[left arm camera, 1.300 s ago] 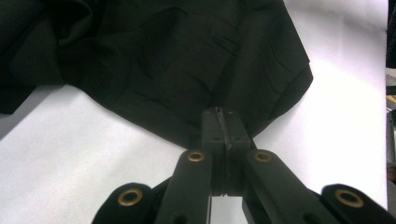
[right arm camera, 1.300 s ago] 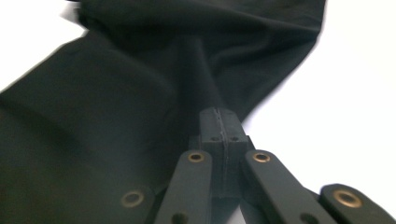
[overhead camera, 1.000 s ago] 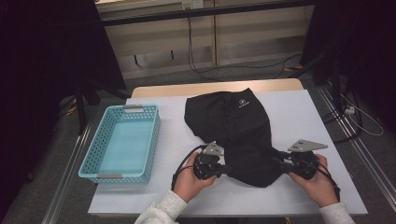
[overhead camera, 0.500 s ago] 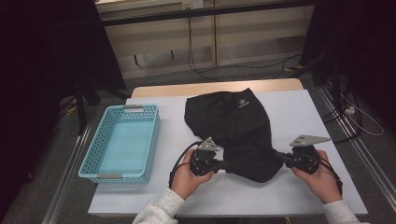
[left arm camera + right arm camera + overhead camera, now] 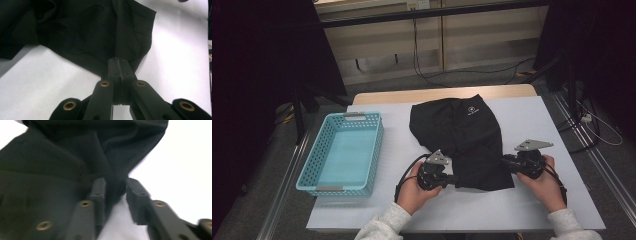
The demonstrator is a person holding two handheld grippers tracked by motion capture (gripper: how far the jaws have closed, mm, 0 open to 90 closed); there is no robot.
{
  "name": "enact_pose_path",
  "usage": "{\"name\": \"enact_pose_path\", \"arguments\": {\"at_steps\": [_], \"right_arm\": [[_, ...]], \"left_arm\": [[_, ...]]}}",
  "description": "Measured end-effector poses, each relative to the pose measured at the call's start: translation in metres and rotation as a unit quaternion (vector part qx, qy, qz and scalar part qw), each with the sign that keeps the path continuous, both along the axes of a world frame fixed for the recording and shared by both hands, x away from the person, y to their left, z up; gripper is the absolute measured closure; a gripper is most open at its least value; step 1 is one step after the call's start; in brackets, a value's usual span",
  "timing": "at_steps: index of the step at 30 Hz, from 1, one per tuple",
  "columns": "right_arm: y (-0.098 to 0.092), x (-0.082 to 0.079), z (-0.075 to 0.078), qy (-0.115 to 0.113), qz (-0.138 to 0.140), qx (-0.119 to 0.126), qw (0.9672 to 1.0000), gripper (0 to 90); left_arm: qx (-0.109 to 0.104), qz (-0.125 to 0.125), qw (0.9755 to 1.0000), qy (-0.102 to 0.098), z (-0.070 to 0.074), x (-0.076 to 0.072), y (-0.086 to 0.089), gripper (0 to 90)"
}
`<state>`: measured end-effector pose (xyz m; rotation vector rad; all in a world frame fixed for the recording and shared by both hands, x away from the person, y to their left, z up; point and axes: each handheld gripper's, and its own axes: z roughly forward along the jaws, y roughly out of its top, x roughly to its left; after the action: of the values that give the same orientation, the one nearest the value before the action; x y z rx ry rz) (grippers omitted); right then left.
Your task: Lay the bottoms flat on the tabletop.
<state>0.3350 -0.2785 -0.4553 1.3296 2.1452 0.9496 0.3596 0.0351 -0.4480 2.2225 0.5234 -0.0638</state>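
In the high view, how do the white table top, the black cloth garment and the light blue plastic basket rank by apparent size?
Largest to smallest:
1. white table top
2. black cloth garment
3. light blue plastic basket
The garment and basket look fairly close in size, so that order is unsure.

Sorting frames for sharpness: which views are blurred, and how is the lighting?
High view: sharp, dim surroundings, white table brightly lit. Left gripper view: crisp, black garment shows folds. Right gripper view: motion-blurred, the table glaring white, garment detail lost.
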Motion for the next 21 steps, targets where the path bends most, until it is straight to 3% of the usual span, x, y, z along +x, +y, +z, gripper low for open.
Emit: {"name": "enact_pose_path", "arguments": {"at_steps": [3,8,10,13,17,19,21], "right_arm": [[-0.004,-0.013,0.002,-0.007,0.001,0.008,0.9999,60.4],[-0.006,-0.034,0.009,-0.009,0.004,0.018,0.9998,59.2],[-0.003,-0.041,0.008,-0.007,0.018,0.024,0.9995,59.7],[0.004,-0.051,0.003,0.012,0.035,0.03,0.9989,61.2],[0.011,-0.058,-0.005,0.03,0.053,0.009,0.9981,62.5],[0.01,-0.06,-0.007,0.02,0.051,0.006,0.9985,67.3],[0.008,-0.058,-0.007,0.016,0.054,-0.001,0.9984,83.7]], "left_arm": [[-0.001,-0.005,1.0,0.0,0.002,-0.003,-0.002,90.0],[-0.006,-0.014,0.9999,0.001,0.004,-0.006,-0.006,90.0],[-0.005,-0.018,0.9998,0.003,0.004,-0.008,-0.007,90.0],[-0.006,-0.017,0.9998,0.001,0.005,-0.009,-0.006,90.0],[-0.012,-0.012,0.9998,0.002,0.008,-0.01,-0.003,90.0],[-0.011,-0.012,0.9999,0.003,0.007,-0.011,-0.003,90.0],[-0.011,-0.011,0.9999,0.005,0.006,-0.011,-0.003,90.0]]}}
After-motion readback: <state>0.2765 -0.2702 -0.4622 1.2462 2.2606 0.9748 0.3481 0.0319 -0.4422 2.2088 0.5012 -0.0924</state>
